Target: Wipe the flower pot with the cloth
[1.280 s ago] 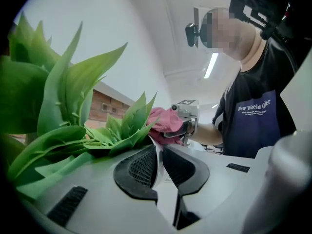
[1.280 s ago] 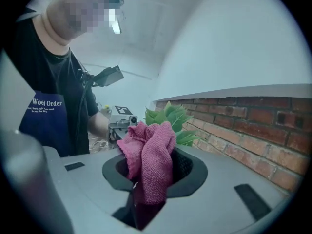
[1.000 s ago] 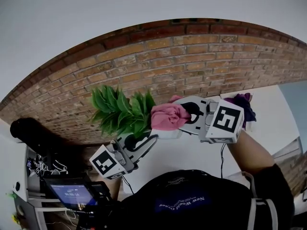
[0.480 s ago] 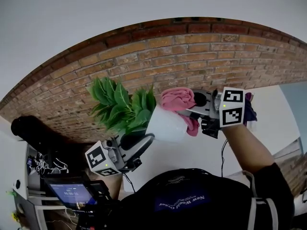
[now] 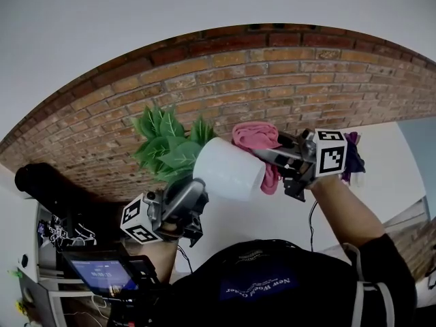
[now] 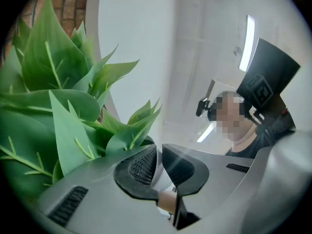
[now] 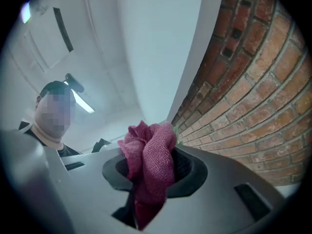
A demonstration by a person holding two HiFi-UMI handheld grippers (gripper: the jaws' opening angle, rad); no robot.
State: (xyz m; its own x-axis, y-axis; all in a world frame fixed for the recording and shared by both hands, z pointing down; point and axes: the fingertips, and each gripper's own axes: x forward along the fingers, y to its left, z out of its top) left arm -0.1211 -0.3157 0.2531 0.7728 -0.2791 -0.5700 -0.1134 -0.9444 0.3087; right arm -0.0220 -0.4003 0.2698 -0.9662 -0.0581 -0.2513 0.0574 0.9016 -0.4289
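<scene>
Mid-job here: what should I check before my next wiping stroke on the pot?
1. Hold on the flower pot: ok, the left tongs are closed on its rim.
2. Hold on the cloth: ok, the right tongs pinch it.
3. Contact: ok, the cloth appears to touch the pot's wall in the head view.
4. Plant's leaves clear of the cloth: ok, they sit at the pot's other end.
5. Dirt left on the pot: cannot tell.

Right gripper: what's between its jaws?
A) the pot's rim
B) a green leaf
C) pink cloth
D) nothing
C: the right gripper view shows the right gripper with its jaws closed on a bunched pink cloth, which sticks out above them. The white flower pot is held on the other side by the left gripper.
</scene>
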